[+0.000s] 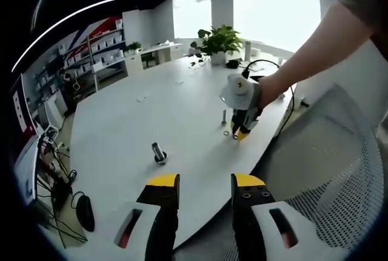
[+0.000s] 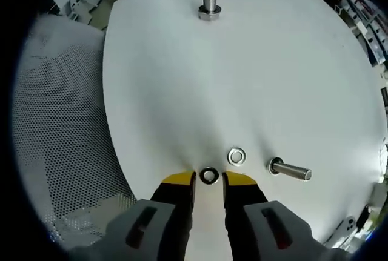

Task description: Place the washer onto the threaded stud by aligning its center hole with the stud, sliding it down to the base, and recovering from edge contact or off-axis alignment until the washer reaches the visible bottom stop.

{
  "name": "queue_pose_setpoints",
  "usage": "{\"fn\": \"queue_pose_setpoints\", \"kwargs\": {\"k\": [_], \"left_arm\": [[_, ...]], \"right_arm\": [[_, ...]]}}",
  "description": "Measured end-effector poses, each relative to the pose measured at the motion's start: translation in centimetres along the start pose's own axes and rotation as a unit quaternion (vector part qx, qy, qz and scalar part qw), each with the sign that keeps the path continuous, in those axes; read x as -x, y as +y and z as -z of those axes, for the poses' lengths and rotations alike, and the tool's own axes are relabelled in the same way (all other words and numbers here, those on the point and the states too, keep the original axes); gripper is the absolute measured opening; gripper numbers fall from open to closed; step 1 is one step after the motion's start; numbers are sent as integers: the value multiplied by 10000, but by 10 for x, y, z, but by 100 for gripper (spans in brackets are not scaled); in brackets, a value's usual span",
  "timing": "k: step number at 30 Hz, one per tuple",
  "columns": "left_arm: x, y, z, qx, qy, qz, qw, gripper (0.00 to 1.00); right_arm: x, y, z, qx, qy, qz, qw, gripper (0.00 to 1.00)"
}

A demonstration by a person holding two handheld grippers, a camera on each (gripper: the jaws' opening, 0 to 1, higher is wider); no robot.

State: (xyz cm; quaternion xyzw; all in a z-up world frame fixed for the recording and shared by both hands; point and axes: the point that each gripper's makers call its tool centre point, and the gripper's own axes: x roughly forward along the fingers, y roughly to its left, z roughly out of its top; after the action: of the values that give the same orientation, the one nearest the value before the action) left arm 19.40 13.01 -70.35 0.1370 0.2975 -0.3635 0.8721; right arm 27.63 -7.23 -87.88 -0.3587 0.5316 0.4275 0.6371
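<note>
A dark washer (image 2: 209, 175) lies flat on the white table (image 2: 242, 79), between the yellow fingertips of my right gripper (image 2: 209, 180); the jaws stand a little apart on either side of it with small gaps. A silver washer (image 2: 236, 157) rests just beyond, and a threaded stud (image 2: 290, 170) stands on its base beside that. A second stud (image 2: 209, 0) stands far across the table. In the left gripper view a hand holds the right gripper (image 1: 238, 134) tip-down on the table by the stud (image 1: 224, 116) and silver washer (image 1: 226, 133). My left gripper (image 1: 206, 182) hangs open near the table edge, short of the other stud (image 1: 159, 153).
A white mesh chair (image 1: 327, 152) stands against the table's near edge, also seen as a mesh chair (image 2: 60, 122). A potted plant (image 1: 218, 40) and a black cable (image 1: 267, 64) sit at the far end. Shelves and desks (image 1: 91, 49) line the room's left side.
</note>
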Motion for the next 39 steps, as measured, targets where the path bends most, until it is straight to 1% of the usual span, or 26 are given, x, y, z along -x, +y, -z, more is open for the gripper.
{"fn": "queue_pose_setpoints", "kwargs": {"k": [1,3,7,13,15,17,20,21,22,24,26,28,30,32,34,36,39], "left_arm": [[0,0,0,-4,-6,-2,10000,32],[0,0,0,-13,-7,0,10000,32],[0,-1,-1,-20,-14,14,10000,32],[0,0,-1,-22,-23,-12,10000,32],[0,0,-1,-24,-17,-15,10000,32],[-1,0,0,-31,-2,-9,10000,32],[-1,0,0,-43,4,-2,10000,32],[-1,0,0,-49,5,-2,10000,32],[-1,0,0,-50,5,-6,10000,32],[-1,0,0,-45,5,-12,10000,32],[0,0,0,-41,3,-16,10000,32],[0,0,0,-42,6,-14,10000,32],[-1,0,0,-54,15,-19,10000,31],[-1,0,0,-58,20,-22,10000,31],[0,0,0,-50,7,-26,10000,31],[0,1,0,-51,2,-30,10000,31],[0,1,0,-52,-11,-36,10000,31]], "right_arm": [[0,1,1,150,60,-40,9999,21],[1,2,1,195,88,-50,9998,21],[1,2,1,130,66,-2,9999,21],[1,5,1,332,58,5,9994,19],[0,3,0,311,44,24,9995,16],[0,2,-1,219,71,-5,9997,15],[0,3,-1,383,177,-16,9991,15],[1,1,0,369,245,54,9990,14],[-1,1,-1,355,225,7,9991,14],[-2,-1,-1,257,339,9,9991,14],[-2,0,-1,304,450,1,9985,14],[-2,0,-1,233,543,23,9982,14],[-2,1,-1,244,626,78,9977,14],[-2,2,-1,169,666,162,9975,14],[-2,2,0,66,646,222,9976,14],[0,3,1,57,582,238,9980,14],[0,2,0,-295,248,179,9991,14]]}}
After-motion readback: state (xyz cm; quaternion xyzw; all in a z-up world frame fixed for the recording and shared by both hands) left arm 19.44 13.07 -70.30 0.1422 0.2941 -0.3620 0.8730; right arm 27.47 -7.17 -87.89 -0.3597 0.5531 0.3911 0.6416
